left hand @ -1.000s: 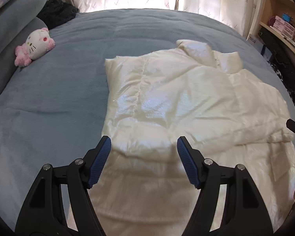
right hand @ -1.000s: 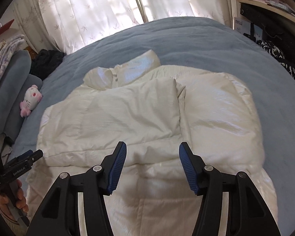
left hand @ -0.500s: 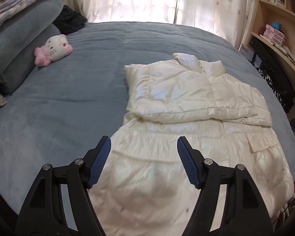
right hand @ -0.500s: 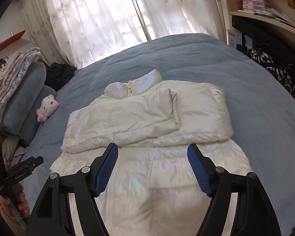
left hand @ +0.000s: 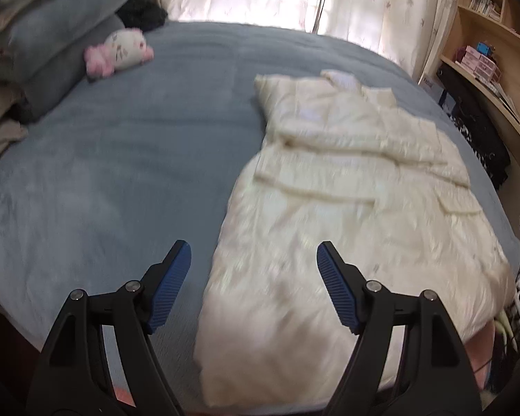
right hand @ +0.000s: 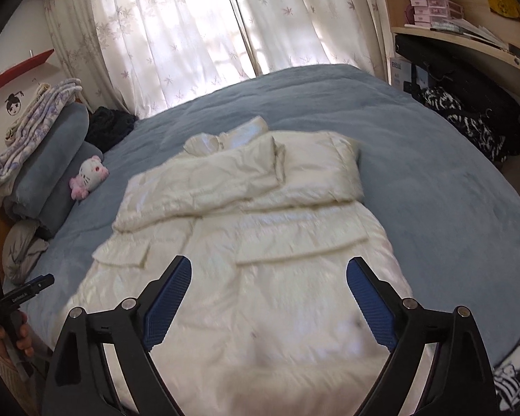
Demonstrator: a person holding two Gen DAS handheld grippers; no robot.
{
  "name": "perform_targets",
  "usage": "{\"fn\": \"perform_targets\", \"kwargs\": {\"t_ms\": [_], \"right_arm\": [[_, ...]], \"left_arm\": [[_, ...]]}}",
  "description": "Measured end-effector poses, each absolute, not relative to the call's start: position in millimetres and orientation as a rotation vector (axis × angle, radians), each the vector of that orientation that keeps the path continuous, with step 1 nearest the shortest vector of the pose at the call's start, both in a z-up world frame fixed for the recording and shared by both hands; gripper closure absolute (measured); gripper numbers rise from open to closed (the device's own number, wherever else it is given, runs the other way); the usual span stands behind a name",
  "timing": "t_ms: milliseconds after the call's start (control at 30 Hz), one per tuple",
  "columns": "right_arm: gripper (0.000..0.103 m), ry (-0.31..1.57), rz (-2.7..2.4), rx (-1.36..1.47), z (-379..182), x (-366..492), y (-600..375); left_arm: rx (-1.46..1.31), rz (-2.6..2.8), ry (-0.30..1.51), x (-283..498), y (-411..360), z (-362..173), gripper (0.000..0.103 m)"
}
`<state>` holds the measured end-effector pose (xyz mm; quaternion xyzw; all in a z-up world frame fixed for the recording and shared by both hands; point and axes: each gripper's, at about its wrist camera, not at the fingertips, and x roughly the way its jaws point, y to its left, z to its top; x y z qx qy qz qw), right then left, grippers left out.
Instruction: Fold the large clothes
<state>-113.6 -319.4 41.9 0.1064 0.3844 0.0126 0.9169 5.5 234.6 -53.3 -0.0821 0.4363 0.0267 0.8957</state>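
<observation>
Lying flat on the blue-grey bed, the cream padded coat is seen far more fully than a second ago: then only its folded upper half filled both views, whereas its whole length down to the hem at the bed's near edge is now taken in, with both sleeves folded across the chest and the collar toward the curtains. Both grippers are thus shown drawn back and raised from the garment.

The left gripper is held above the coat's left hem edge, pointed steeply downward, its jaws opening slightly and nothing caught between them. The right gripper is held over the lower middle of the coat, likewise angled down; its jaws are opening, much wider than a second earlier, and no fabric is pinched. In the right wrist view the left gripper is seen gripped by a hand at the lower left.

A pink-and-white plush cat is left beside the stacked pillows, well apart from the coat.
</observation>
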Motion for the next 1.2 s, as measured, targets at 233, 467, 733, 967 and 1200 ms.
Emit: {"fn": "perform_targets", "kwargs": {"t_ms": [233,467,733,967,1200], "right_arm": [[0.011,0.862,-0.068,0.229,6.9,-153.8,-367.8],[0.011,0.931,-0.116,0.293,-28.9,-191.0,-413.5],[0.011,0.968,-0.032,0.470,-83.2,-217.8,-421.1],[0.028,0.891,0.007,0.509,-93.7,-226.0,-408.6],[0.052,0.876,0.090,0.537,-90.6,-218.2,-401.0]], "left_arm": [[-0.251,0.030,0.972,-18.6,260.3,-96.7,0.030],[-0.366,-0.073,0.988,-26.0,264.8,-126.3,0.030],[-0.386,-0.129,0.979,-9.9,250.9,-145.3,0.019],[-0.343,-0.122,0.951,-2.4,233.3,-153.1,0.005],[-0.363,-0.108,0.900,-6.9,232.8,-154.9,0.005]]}}
